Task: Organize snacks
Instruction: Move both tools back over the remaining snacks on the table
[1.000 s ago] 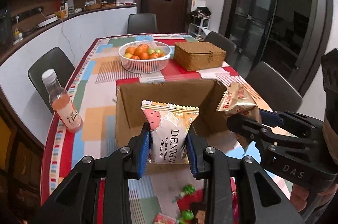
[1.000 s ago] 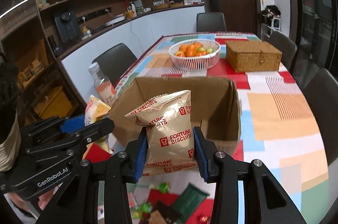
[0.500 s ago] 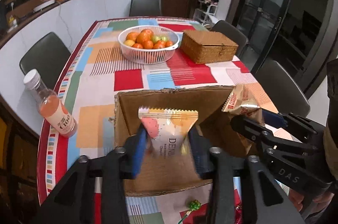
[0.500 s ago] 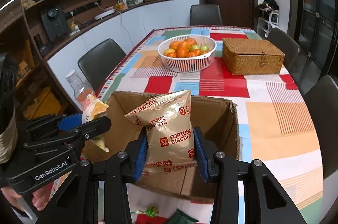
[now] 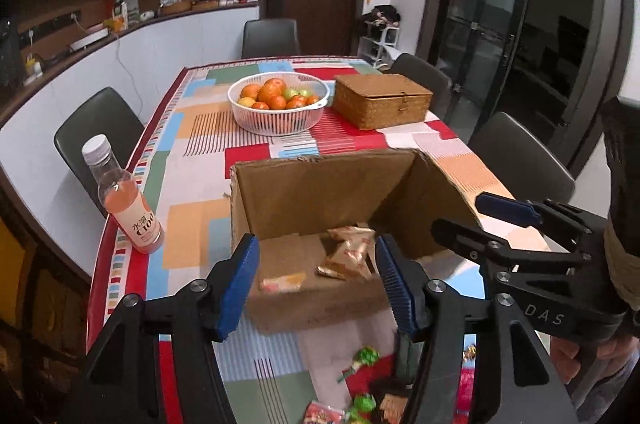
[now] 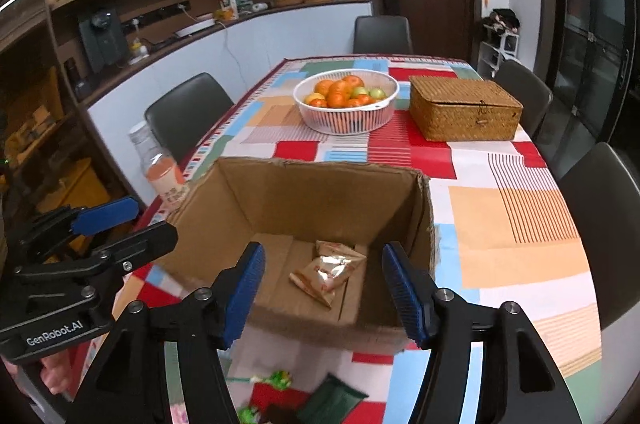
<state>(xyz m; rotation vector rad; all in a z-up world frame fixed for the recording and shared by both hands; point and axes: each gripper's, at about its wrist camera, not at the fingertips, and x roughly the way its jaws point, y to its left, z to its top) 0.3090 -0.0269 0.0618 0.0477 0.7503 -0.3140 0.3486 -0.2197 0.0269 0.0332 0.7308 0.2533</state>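
An open cardboard box (image 5: 320, 192) (image 6: 320, 200) stands on the patterned tablecloth in front of both grippers. On its floor lie a golden biscuit pack (image 5: 350, 252) (image 6: 328, 272) and a white-and-orange snack pack (image 5: 282, 282). My left gripper (image 5: 316, 284) (image 6: 136, 224) hangs over the box's near edge; its jaws are opening and nothing is between them. Beside it, my right gripper (image 6: 324, 292) (image 5: 472, 220) is also over the near edge, jaws opening and empty. Loose green candies (image 5: 366, 358) and a dark green packet (image 6: 334, 400) lie on the table below the grippers.
A bottle of pink drink (image 5: 128, 208) stands at the table's left edge. Beyond the cardboard box are a white basket of fruit (image 5: 278, 102) and a lidded wicker box (image 5: 382, 100). Dark chairs (image 5: 96, 128) surround the table.
Both grippers went from shut on a snack pack to open. The white pack and the golden biscuit pack have fallen into the cardboard box.
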